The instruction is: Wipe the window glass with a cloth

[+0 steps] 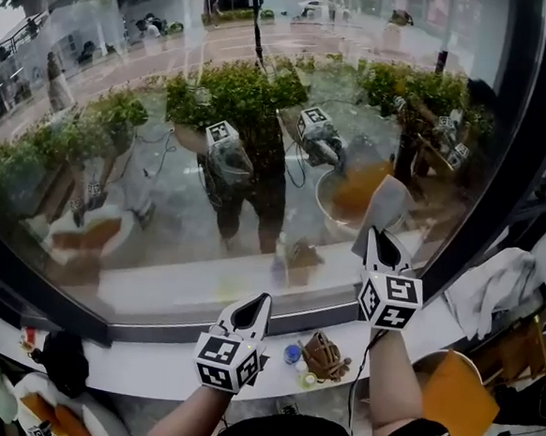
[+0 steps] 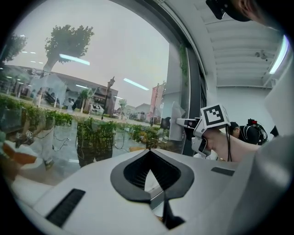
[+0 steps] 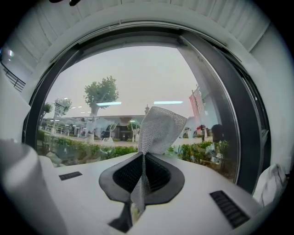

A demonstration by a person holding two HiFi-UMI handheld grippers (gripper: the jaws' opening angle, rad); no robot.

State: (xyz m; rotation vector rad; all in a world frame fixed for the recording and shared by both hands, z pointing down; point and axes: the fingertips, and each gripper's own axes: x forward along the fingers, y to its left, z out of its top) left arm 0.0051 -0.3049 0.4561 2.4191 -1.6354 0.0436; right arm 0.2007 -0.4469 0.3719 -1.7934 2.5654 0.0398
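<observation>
1. Head view: the right gripper [image 1: 378, 238] is raised at the lower right part of the window glass [image 1: 150, 109], with a grey mesh cloth [image 1: 384, 204] sticking up from its tips against or just in front of the pane; contact cannot be told. The left gripper [image 1: 259, 305] hangs low over the white sill [image 1: 130, 366], away from the cloth.
2. Left gripper view: the left gripper [image 2: 149, 153] has its jaws drawn together at the tips, with nothing between them.
3. Right gripper view: the right gripper [image 3: 143, 158] is clamped on the cloth [image 3: 158, 128], which fans out above the jaws toward the glass [image 3: 119, 78].
4. Progress: no wiped streak or cleaned patch shows, so the wiping seems barely begun, and nearly the whole pane is likely left.
</observation>
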